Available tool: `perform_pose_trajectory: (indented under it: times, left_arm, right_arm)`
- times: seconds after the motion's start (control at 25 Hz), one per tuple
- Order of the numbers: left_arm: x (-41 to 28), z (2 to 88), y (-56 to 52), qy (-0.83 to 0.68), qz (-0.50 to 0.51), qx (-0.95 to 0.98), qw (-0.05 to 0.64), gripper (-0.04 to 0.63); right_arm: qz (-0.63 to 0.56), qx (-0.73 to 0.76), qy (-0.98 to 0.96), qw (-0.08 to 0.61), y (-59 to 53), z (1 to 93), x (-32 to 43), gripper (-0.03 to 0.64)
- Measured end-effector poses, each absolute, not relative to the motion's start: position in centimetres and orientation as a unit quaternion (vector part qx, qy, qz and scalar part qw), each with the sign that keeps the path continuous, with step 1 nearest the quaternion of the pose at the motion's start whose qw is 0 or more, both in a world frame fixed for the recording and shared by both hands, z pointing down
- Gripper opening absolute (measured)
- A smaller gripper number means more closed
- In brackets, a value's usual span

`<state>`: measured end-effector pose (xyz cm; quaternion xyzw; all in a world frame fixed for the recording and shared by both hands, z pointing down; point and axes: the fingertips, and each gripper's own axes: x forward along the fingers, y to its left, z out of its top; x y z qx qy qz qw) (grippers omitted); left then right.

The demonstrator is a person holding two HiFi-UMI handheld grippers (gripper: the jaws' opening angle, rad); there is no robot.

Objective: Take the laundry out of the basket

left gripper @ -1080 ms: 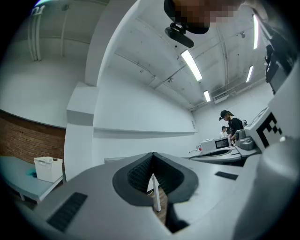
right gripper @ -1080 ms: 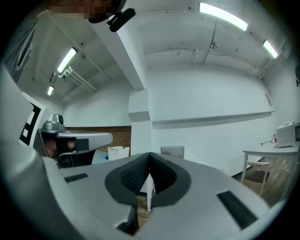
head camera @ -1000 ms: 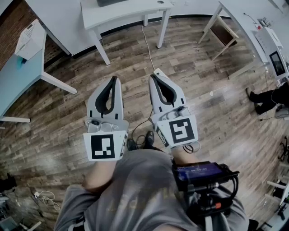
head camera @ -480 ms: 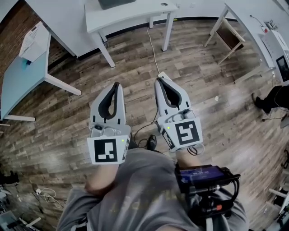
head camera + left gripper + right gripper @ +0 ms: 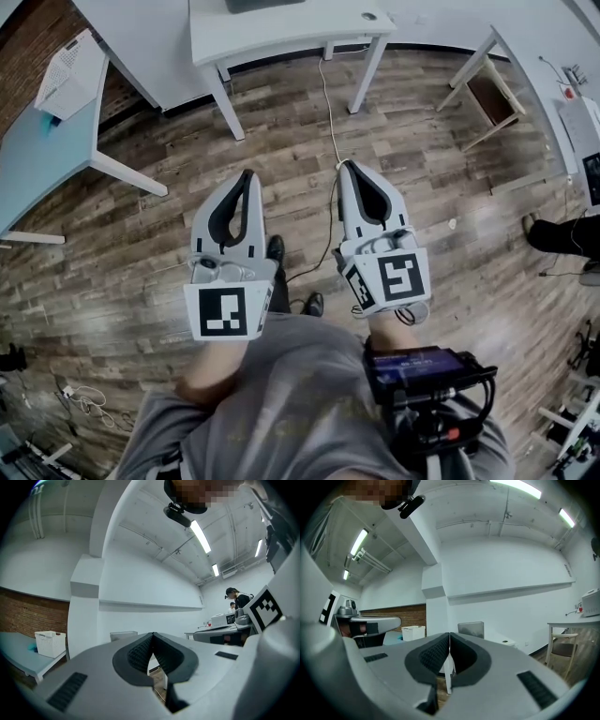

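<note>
A white latticed basket (image 5: 64, 75) stands on a light blue table (image 5: 37, 159) at the far left of the head view; no laundry shows in it. It also appears small in the left gripper view as the basket (image 5: 49, 643), and in the right gripper view as the basket (image 5: 412, 632). My left gripper (image 5: 247, 174) and right gripper (image 5: 346, 165) are held side by side, level over the wooden floor, both shut with nothing between the pads. Their closed tips show as the left gripper (image 5: 153, 636) and the right gripper (image 5: 449, 635).
A white table (image 5: 281, 23) stands ahead, with a grey bin (image 5: 470, 629) on it. A cable (image 5: 330, 103) runs along the floor under it. A wooden chair (image 5: 487, 89) is at the right, and a person (image 5: 562, 234) stands at the far right edge.
Both grippers and the view have moved forward over the floor towards the white table; a shoe has come into sight between them. The jaws stay shut.
</note>
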<state>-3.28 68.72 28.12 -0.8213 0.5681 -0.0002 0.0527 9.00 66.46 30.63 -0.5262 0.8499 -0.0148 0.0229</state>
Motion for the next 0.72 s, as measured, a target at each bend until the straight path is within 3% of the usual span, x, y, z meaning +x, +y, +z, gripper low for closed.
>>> perform_pose_trajectory:
  times: [0.72]
  left_arm:
    - [-13.1,24.4,49.1,0.554,0.054,-0.827,0.078,0.008]
  right_arm:
    - [0.030,-0.523,0.852,0.024,46.6,26.4,-2.3,0.008]
